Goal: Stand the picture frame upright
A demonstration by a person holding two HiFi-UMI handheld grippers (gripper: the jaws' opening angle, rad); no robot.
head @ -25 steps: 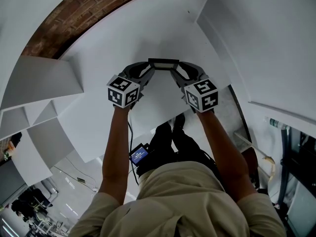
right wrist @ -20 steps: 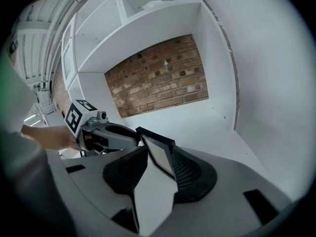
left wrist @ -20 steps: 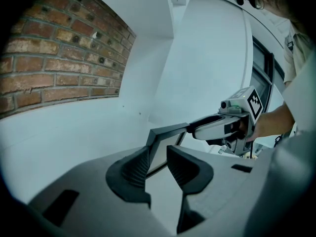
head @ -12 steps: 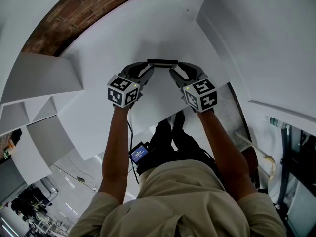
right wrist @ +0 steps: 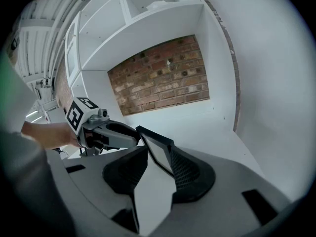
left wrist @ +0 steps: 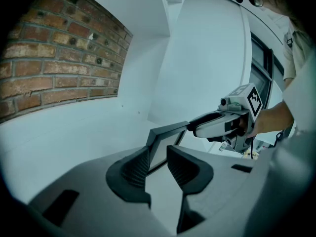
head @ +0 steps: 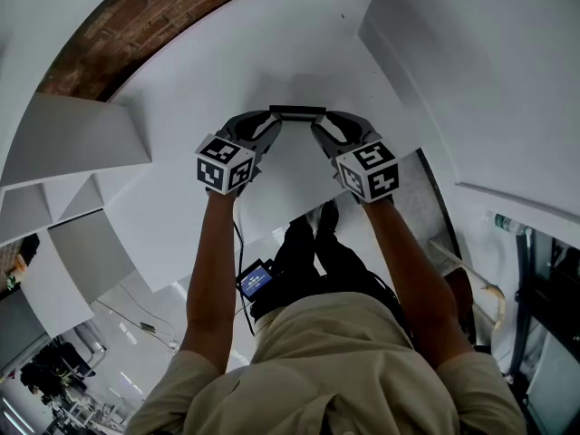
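On the white worktop (head: 227, 71) below the brick wall (head: 136, 34), the left gripper (head: 272, 125) and right gripper (head: 319, 127) have crept slightly further in over the last second; each one's jaws sit spread, straddling one end of the picture frame (head: 297, 111) rather than nipping it; it leans steeply, so it's nearly stood, I'd say.
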